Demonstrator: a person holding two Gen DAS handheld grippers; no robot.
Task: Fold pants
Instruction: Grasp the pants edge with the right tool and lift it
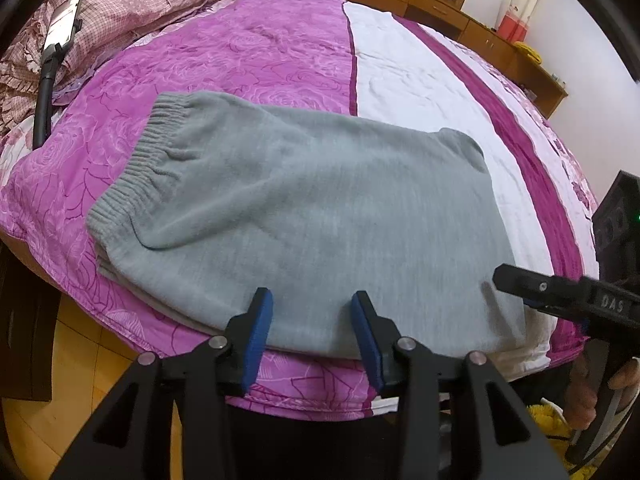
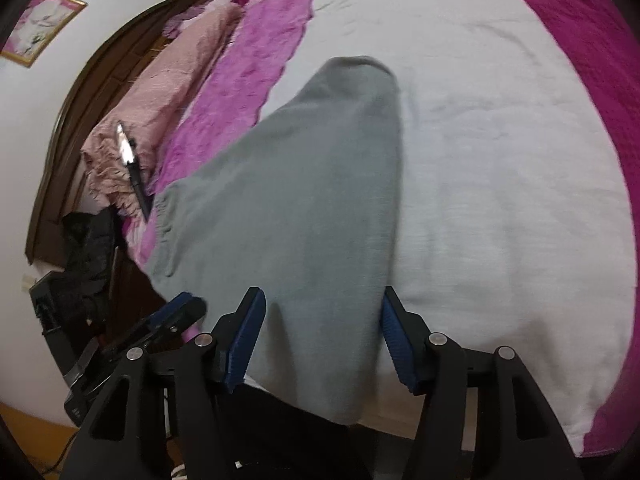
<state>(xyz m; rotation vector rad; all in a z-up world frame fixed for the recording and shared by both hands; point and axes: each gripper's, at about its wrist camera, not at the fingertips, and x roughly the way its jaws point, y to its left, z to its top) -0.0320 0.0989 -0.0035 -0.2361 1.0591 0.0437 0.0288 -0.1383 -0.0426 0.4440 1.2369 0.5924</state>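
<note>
The grey knit pants (image 1: 312, 216) lie folded flat on the bed, the ribbed waistband (image 1: 136, 160) at the left. In the right wrist view the pants (image 2: 304, 216) reach to the bed's near edge. My left gripper (image 1: 312, 300) is open, its blue pads above the pants' near edge, holding nothing. My right gripper (image 2: 322, 300) is open, its pads either side of the pants' near end, not closed on it. The right gripper also shows in the left wrist view (image 1: 560, 292) at the pants' right corner. The left gripper shows in the right wrist view (image 2: 176, 316) at the left.
The bed has a purple rose cover (image 1: 240, 52) with a white band (image 1: 416, 76). A pink checked quilt (image 1: 120, 12) is bunched at the far left. A phone on a black stand (image 1: 56, 48) rises beside it. Wooden cabinets (image 1: 440, 4) line the back wall.
</note>
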